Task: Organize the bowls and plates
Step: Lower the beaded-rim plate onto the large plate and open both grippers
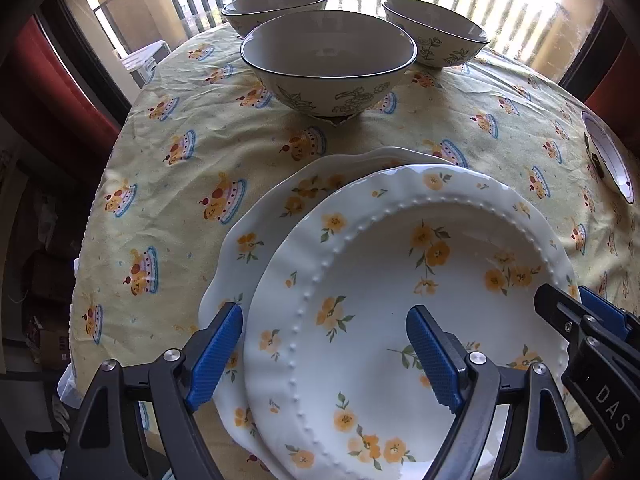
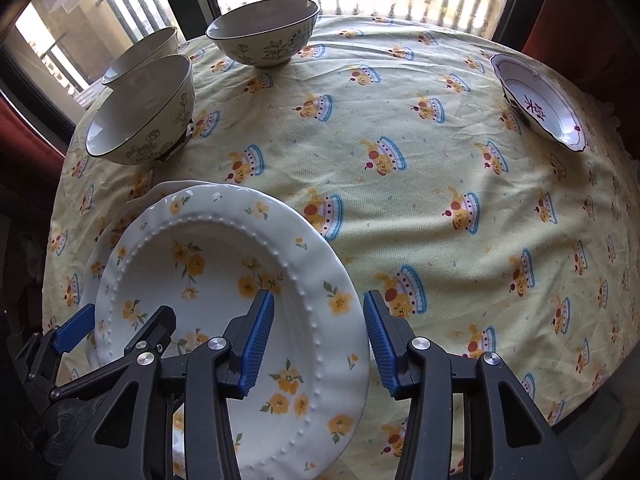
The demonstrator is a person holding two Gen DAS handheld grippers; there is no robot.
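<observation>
The top plate [image 1: 400,300] with yellow flowers lies on a second plate [image 1: 280,208] of the same pattern, near the edge of the table [image 2: 440,160] closest to the cameras. It does not sit centred: the lower plate shows as a crescent on the far and left side. In the right wrist view the right rim of the top plate looks tilted up from the yellow tablecloth [image 2: 400,208], but I cannot tell if it is really lifted.

The left gripper [image 1: 324,356] stands wide apart over the left rim of the top plate. One blue pad [image 1: 216,356] is outside the rim and the other is over the plate's well; neither pad presses the rim.

The right gripper [image 2: 320,340] straddles the right rim of the same plate. Its left pad [image 2: 258,344] is over the inside of the plate, its right pad is outside over the cloth. The jaws are partly apart, and a gap shows between the outer pad and the rim, so it is not clamped.

Three bowls with leaf drawings stand toward the far left edge: the near bowl [image 1: 328,64] is just behind the plates, the left bowl [image 1: 276,4] is close behind it (perhaps touching), and the right bowl [image 1: 436,32] stands a little apart. A small dish [image 2: 536,104] with a red mark sits at the far right edge.

The middle and right part of the table are open cloth.
</observation>
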